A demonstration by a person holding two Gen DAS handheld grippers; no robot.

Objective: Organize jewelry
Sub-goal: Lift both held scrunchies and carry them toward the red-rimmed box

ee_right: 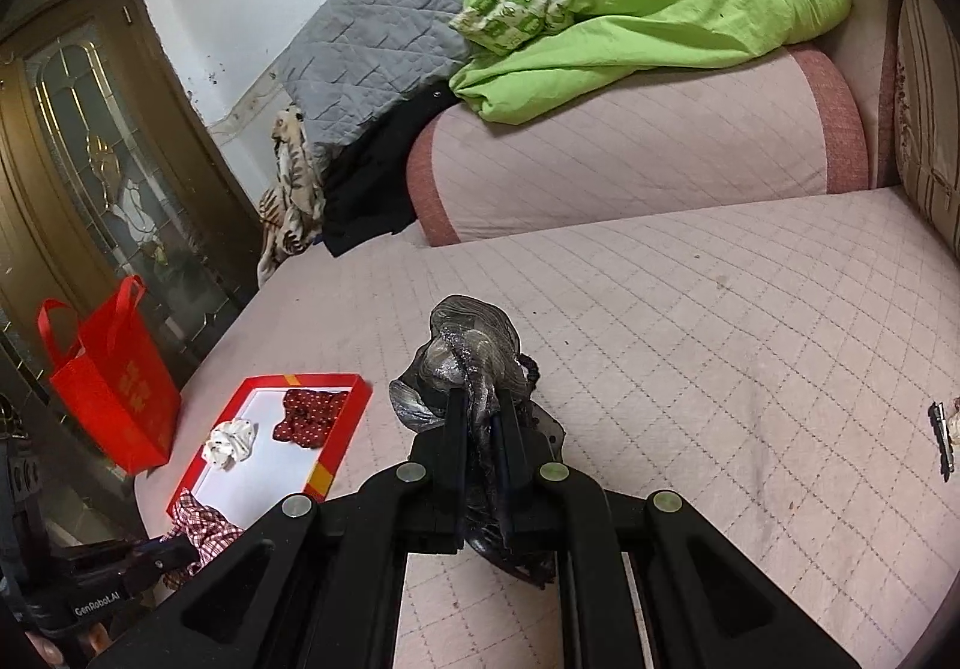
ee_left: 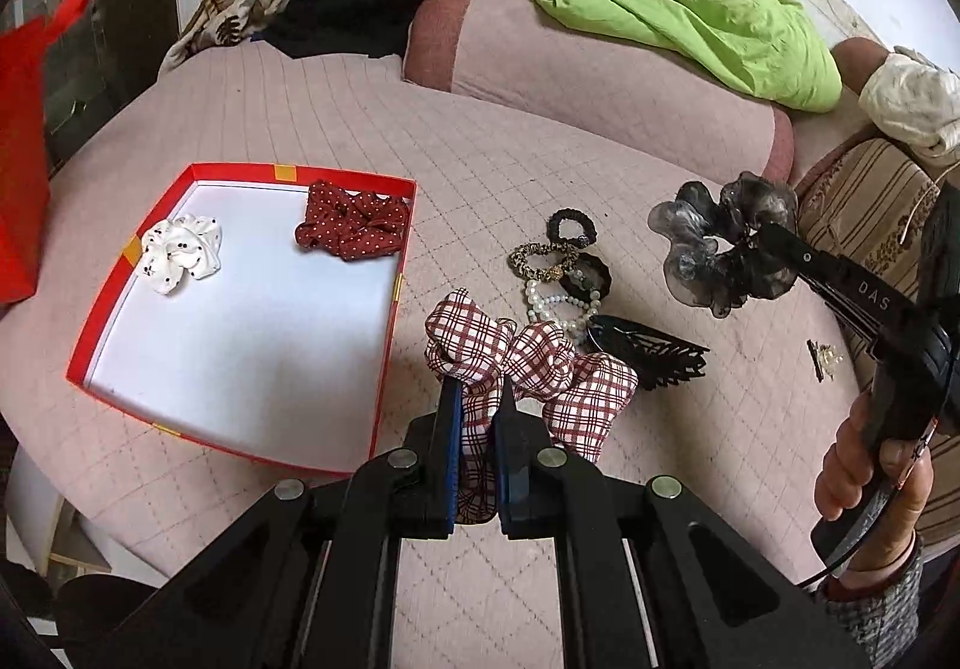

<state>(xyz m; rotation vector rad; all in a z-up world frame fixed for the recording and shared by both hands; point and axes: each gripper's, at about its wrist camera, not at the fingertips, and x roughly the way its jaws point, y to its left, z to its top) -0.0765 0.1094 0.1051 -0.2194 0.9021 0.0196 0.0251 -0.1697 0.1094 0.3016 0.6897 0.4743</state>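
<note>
A red bag (ee_right: pixel 114 387) is seen standing at the far left, just beside the pink quilted cover (ee_left: pixel 540 153). Next to it a red box (ee_left: pixel 384 357) with a white floor is laid on the cover; a white dotted scrunchie (ee_left: pixel 180 252) is lodged by its left wall and a dark red dotted scrunchie (ee_left: pixel 351 225) in its far right corner — the two well apart. Just right of the box, a red-and-white checked scrunchie (ee_left: pixel 528 369) is clamped between the narrowed fingers of the left gripper (ee_left: pixel 478 399), its long axis running left to right across the fingers. Beyond it, a cluster of small hair ties and a pearl bracelet (ee_left: pixel 558 273) is gathered on the cover, with a black claw clip (ee_left: pixel 648 357) touching its near edge. Further right, a sheer grey scrunchie (ee_left: pixel 720 243) is pinched by the right gripper (ee_right: pixel 480 405) and held above the cover — its fabric bunched past the tips, pointing away. A small hair clip (ee_left: pixel 822 360) lies at the far right.
</note>
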